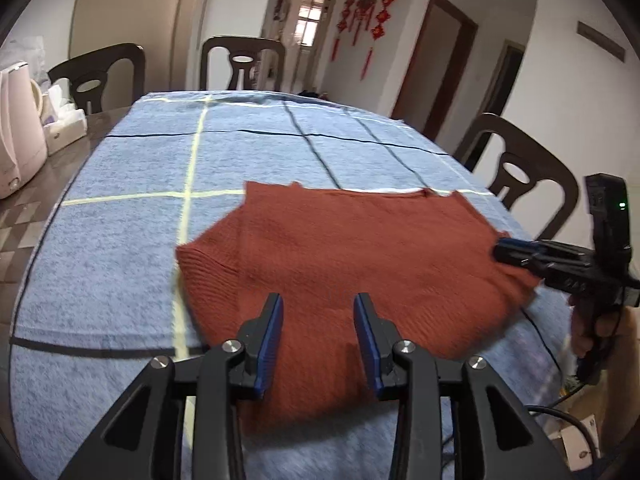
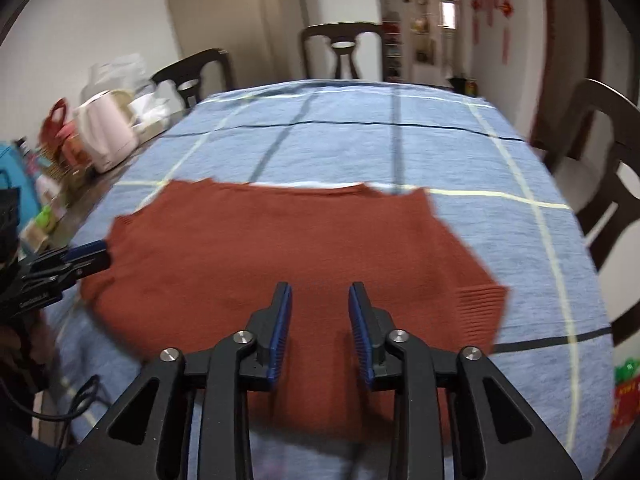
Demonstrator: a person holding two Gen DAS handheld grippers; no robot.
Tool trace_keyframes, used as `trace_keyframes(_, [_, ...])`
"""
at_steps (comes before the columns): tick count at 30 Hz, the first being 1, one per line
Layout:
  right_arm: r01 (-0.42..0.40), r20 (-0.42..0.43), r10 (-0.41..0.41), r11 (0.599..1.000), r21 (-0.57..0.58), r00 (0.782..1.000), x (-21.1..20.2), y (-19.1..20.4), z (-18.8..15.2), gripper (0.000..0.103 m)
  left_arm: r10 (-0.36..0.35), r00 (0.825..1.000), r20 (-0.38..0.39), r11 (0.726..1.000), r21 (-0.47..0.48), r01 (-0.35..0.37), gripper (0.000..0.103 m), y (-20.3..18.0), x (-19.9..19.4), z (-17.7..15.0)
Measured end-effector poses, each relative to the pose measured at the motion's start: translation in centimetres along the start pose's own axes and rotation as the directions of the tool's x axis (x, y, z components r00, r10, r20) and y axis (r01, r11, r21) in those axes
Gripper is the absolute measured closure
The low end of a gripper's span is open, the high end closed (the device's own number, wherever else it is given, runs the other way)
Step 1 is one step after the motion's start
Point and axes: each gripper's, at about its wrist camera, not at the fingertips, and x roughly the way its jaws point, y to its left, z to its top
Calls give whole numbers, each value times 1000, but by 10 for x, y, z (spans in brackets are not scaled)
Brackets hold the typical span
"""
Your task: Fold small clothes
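Note:
A rust-red knit sweater (image 1: 352,256) (image 2: 272,248) lies flat on a blue blanket (image 1: 132,240) (image 2: 360,148) with pale and dark grid lines. A thin white edge shows along its far side. My left gripper (image 1: 319,305) hovers over the sweater's near part, open, with nothing between its blue pads. In the right wrist view its fingertips (image 2: 94,254) are at the sweater's left edge. My right gripper (image 2: 320,295) is open over the near middle of the sweater and holds nothing. In the left wrist view its fingertips (image 1: 506,249) are at the sweater's right edge. A hand (image 1: 592,332) holds it.
A pink kettle (image 1: 16,140) (image 2: 108,132) and a tissue box (image 1: 64,128) stand on the bare table to the left, with more clutter nearer. Dark wooden chairs (image 1: 524,172) (image 2: 340,48) surround the table. Cables (image 2: 80,396) hang at the near edge.

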Motion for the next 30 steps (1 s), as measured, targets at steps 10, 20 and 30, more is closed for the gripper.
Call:
trace_keyframes(10, [26,-34,-28,997,-66,999,16,24,-15,70,23,999,-40,999,31,-21,60,-14,10,-15])
trace_keyframes(20, [11,-8,-12,995,-97,1000,9,40,-28,70,68,997,-44,998,15,-67,59,-20,6,-18])
trace_keyframes(30, [21,-5,-22,996,-82,1000,5,36,-34,69,98,995,-37,995,0,-98,59,-19,1,-20])
